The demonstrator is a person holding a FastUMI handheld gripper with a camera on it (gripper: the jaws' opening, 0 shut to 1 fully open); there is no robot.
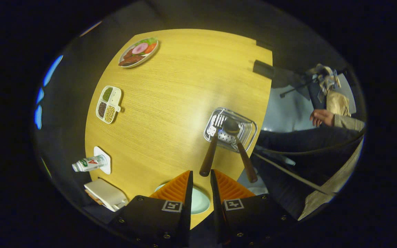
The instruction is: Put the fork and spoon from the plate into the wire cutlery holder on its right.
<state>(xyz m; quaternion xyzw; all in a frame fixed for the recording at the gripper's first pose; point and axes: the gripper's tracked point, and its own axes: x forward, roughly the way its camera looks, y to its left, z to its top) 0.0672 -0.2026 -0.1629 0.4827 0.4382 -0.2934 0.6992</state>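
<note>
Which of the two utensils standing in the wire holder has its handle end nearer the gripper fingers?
The fork: its handle ends just ahead of the gripper, whose fingers are slightly parted; the spoon leans farther right.

The plate (198, 201) near the worktop's near edge is mostly covered by the gripper (201, 179), whose fingers, a narrow gap apart, hold nothing. The person's hand (321, 117) is cut off past the sleeve (348, 122). The box (106, 194) at the near-left corner is partly hidden. The bottle (89, 163) label is too small to make out.

No readable txt; bottle (89, 163) label too blurred, fisheye-warped.
</note>
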